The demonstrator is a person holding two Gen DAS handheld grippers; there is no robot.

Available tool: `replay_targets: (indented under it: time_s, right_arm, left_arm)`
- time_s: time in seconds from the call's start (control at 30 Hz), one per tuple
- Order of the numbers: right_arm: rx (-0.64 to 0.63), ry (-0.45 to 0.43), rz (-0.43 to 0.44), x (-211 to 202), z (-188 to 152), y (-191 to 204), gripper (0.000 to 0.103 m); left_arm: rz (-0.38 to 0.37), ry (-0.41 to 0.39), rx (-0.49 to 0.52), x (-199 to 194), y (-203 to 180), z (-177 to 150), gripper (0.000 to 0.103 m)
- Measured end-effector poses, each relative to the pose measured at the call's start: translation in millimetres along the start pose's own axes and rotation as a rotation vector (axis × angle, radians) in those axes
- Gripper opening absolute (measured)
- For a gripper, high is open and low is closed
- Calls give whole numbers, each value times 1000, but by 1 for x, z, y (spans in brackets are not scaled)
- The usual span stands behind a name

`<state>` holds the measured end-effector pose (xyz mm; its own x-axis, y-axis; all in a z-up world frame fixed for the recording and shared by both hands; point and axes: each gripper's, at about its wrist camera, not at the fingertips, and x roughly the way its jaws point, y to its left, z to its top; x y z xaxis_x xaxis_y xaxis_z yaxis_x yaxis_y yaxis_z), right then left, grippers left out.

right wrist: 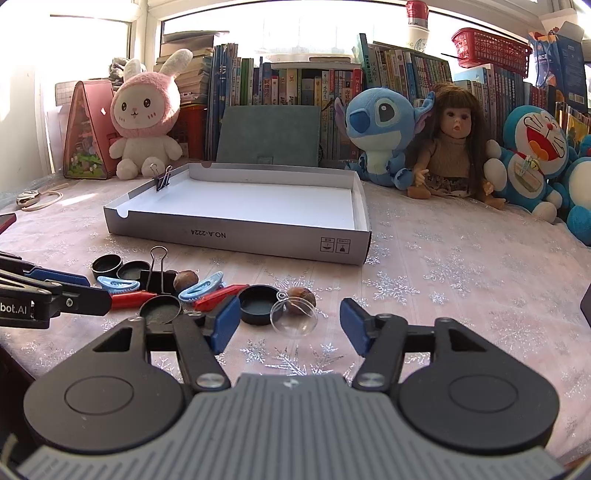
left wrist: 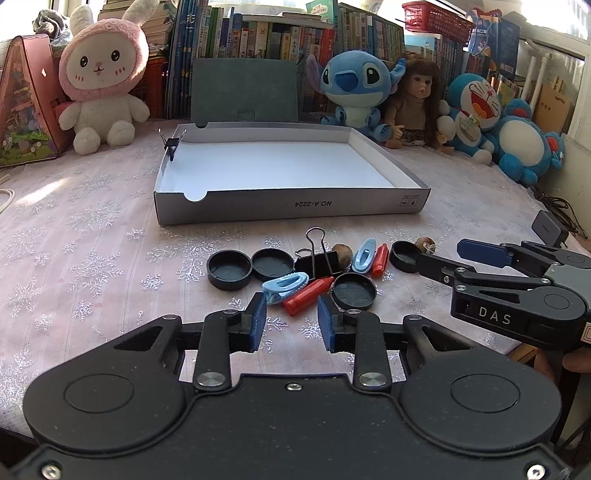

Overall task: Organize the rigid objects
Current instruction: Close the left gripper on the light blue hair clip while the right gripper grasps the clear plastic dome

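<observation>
Just ahead of the left gripper (left wrist: pixel 291 317), whose blue pads stand apart, lies a red crayon-shaped piece (left wrist: pixel 306 296), touching a light-blue clip (left wrist: pixel 284 286) and a black round cap (left wrist: pixel 353 290). Beyond them sit two more black caps (left wrist: pixel 229 268) side by side, a black binder clip (left wrist: pixel 317 258) and a brown nut (left wrist: pixel 342 254). Farther ahead rests the shallow white box (left wrist: pixel 291 212), open, a small binder clip (left wrist: pixel 171 144) on its left wall.

I see a bright window (right wrist: pixel 258 26) behind the bookshelf (right wrist: pixel 295 85), and sunlight falls on the snowflake tablecloth (right wrist: pixel 443 280).
</observation>
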<state>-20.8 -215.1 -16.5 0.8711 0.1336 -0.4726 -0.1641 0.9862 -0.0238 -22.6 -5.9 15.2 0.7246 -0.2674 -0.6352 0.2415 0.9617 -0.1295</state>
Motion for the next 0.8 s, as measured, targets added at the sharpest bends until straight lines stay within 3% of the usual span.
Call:
replay_targets:
  time_s: [0.1, 0.27, 0.4, 0.6, 0.8]
  right_arm:
    - [-2, 10, -14, 2, -1, -1, 50]
    - [-25, 14, -25, 0, -1, -2, 41]
    - [-26, 26, -41, -3, -1, -8, 35]
    - [14, 51, -54, -4, -4, -19, 34]
    - [35, 58, -45, -4, -5, -20, 37]
  left_arm:
    - [-21, 19, -11, 7, -3, 2, 23]
    - [-37, 40, -34, 19, -2, 3, 23]
    - [-1, 32, -35, 22, 5, 7, 23]
    - [77, 21, -44, 20, 20, 10, 23]
    - [97, 0, -25, 17, 20, 10, 26]
